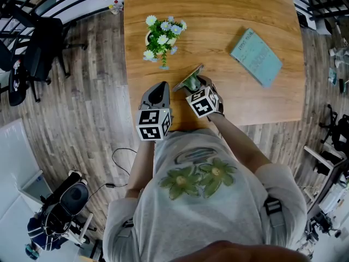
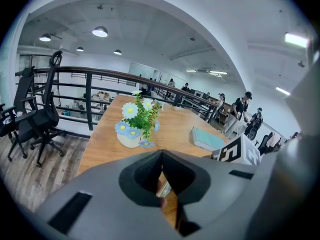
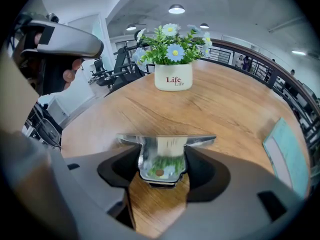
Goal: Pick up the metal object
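Observation:
A shiny metal bracket (image 3: 164, 156) with flat wings and a mirrored face sits clamped between the jaws of my right gripper (image 3: 162, 165). In the head view the metal bracket (image 1: 190, 79) is held just above the near part of the wooden table (image 1: 218, 10), in front of the right gripper (image 1: 194, 86). My left gripper (image 1: 158, 93) hovers beside it on the left, over the table's near left corner. In the left gripper view its jaws (image 2: 161, 171) meet with nothing between them.
A white pot of blue and white flowers (image 1: 161, 39) stands on the table left of centre, just beyond both grippers. A teal book (image 1: 256, 57) lies to the right. A black office chair (image 1: 32, 51) stands on the plank floor to the left, and railings run behind the table.

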Available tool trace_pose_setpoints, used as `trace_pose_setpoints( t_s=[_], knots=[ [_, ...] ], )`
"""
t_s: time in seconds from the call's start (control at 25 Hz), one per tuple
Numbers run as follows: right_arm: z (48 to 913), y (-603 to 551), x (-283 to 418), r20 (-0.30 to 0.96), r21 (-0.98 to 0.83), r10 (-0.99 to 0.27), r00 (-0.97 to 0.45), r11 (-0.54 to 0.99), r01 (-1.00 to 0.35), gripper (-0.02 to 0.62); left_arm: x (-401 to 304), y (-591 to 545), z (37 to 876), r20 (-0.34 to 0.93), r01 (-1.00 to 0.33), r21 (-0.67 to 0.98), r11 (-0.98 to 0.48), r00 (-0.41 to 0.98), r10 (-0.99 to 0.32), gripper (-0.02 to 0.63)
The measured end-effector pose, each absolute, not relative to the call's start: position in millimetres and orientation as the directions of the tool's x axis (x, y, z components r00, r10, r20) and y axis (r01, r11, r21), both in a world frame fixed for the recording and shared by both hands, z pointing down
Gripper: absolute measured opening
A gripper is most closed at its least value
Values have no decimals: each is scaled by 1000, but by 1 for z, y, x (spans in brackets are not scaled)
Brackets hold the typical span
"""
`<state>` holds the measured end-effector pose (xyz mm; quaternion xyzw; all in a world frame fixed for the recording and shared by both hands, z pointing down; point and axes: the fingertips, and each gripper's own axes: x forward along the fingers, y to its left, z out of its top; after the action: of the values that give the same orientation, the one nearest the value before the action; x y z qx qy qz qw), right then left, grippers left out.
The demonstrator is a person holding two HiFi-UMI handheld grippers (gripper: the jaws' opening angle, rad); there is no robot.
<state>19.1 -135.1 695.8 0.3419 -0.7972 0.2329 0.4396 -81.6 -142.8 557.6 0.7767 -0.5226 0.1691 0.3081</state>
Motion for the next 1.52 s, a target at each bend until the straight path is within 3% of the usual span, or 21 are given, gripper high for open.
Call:
trace_pose_setpoints(
  t_s=[0.6,1.52],
  knots=[
    [681,-136,25,851,-111,-326,-411,653,-749,287,-93,-141,551,575,-922,294,-253,382,-724,14],
    [628,-145,24,785,-85,-403,-470,681,-727,287,-105,-131,538,558,-934,268,-236,351,-752,14]
  ],
)
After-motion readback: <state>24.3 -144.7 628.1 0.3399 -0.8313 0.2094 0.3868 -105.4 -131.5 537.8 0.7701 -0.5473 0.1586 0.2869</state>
